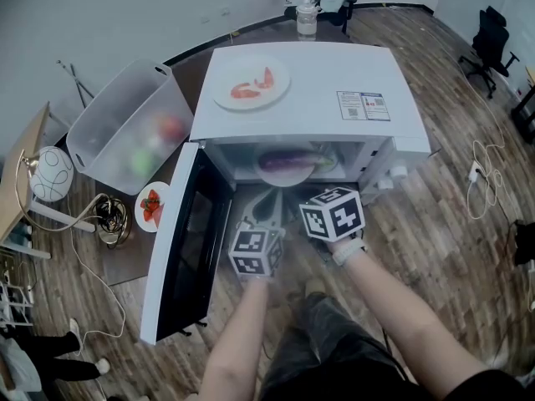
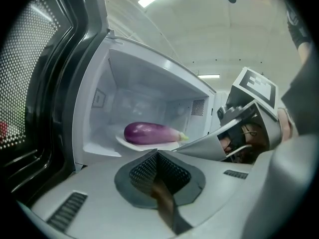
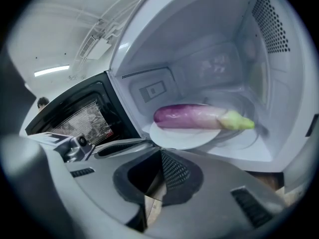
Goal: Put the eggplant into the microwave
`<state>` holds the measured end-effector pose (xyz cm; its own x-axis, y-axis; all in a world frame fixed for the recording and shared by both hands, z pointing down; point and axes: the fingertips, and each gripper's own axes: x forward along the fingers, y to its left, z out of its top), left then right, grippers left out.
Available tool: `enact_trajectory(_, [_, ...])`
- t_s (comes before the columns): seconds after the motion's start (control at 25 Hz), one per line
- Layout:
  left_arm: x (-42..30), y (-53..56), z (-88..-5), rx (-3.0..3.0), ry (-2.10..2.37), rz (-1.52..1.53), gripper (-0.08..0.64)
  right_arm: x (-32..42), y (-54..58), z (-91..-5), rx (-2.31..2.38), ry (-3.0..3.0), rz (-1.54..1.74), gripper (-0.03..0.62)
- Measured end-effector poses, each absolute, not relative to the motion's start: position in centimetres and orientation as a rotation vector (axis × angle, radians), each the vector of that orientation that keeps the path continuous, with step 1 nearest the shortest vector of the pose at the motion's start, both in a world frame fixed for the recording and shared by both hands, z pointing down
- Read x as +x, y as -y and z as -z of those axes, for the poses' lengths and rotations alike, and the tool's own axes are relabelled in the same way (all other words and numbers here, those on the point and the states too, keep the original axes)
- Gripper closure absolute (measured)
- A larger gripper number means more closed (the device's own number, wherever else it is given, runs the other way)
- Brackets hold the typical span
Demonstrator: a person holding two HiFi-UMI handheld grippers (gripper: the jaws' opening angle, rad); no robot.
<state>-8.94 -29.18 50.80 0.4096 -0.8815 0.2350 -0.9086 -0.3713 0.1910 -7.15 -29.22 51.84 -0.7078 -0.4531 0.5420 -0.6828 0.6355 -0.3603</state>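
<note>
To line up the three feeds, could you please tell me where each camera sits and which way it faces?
Head view: on the person's head, facing steeply down at the open microwave; both forearms, the left tool and the right tool show.
Left gripper view: on the left tool, facing along its shut jaws into the microwave; the right tool shows at right.
Right gripper view: on the right tool, facing along its shut jaws into the microwave; the door shows at left.
Shared: all show the eggplant on its plate inside.
</note>
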Motion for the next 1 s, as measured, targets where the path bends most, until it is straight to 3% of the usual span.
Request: enact_trajectory(1.0, [-9.2,32.2,-51.2,2.348,1.564,-0.108,0.560,-7.0,32.1,-52.5,0.932,2.439,-0.852,0.591])
